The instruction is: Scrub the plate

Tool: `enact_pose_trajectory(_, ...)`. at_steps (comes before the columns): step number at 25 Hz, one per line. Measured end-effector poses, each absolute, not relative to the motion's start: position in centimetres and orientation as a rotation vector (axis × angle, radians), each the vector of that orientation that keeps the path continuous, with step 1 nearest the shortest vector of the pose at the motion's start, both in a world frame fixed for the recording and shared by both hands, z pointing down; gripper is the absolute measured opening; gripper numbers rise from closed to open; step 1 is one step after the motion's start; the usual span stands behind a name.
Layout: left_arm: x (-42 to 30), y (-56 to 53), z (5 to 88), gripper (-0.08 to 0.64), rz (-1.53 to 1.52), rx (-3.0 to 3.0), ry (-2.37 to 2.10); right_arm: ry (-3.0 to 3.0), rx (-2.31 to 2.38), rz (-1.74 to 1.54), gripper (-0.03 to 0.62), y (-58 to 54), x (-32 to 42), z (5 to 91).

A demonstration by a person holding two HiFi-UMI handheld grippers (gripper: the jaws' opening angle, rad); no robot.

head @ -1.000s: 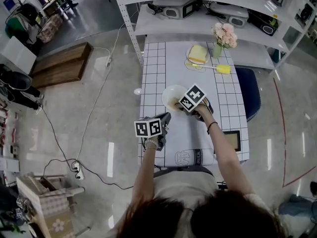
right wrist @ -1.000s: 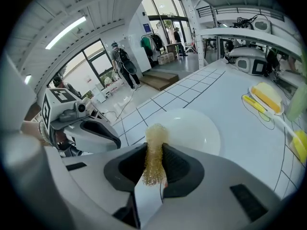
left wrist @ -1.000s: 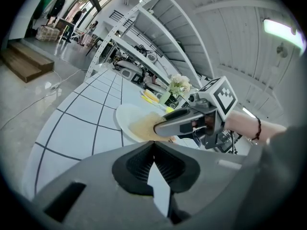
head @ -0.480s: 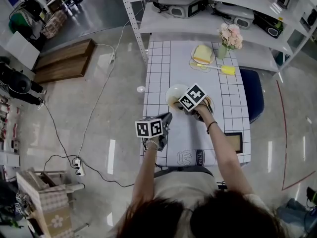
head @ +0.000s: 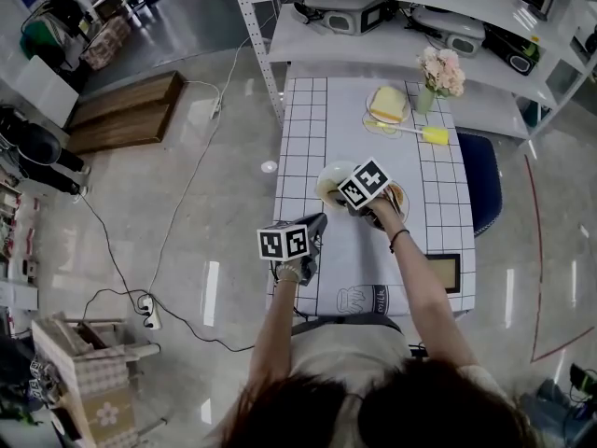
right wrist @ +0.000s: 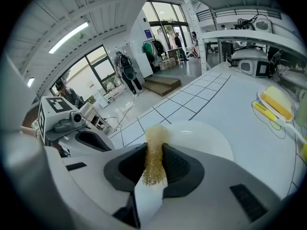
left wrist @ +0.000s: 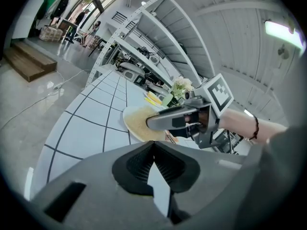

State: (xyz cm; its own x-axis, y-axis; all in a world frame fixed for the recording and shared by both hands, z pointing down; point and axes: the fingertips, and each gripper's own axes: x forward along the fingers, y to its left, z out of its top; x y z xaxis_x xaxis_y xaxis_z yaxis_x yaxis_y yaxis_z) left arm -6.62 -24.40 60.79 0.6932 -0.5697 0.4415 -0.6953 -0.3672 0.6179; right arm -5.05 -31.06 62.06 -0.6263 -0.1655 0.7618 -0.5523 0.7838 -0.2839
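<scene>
A white plate [head: 328, 177] lies mid-table on the grid cloth; in the left gripper view its face [left wrist: 135, 122] looks smeared yellowish. My right gripper [head: 334, 194] is over the plate, shut on a golden mesh scrubber [right wrist: 154, 153] that touches the plate [right wrist: 204, 137]. From the left gripper view the right gripper [left wrist: 160, 121] reaches across the plate's near side. My left gripper [head: 318, 219] hovers at the table's left front, short of the plate. Its jaws [left wrist: 153, 146] are shut with nothing between them.
At the table's far end sit a yellow sponge on a dish [head: 389, 105], a yellow brush [head: 424, 134] and a vase of flowers [head: 441, 71]. A framed tablet [head: 440, 271] lies front right. A blue chair [head: 483, 187] stands to the right, shelves with appliances [head: 354, 15] behind.
The head view has drifted a little. My right gripper has shifted slightly over the plate with the scrubber. The left gripper has barely moved.
</scene>
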Motion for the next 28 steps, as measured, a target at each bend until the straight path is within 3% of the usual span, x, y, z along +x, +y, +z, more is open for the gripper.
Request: enact_pose_trajectory(28, -7.7, -26.0, 60.5, 0.011, 0.163, 2.071, -0.987, -2.245, 0.704, 0.648, 0.074, -35.2, -5.2, 61.9)
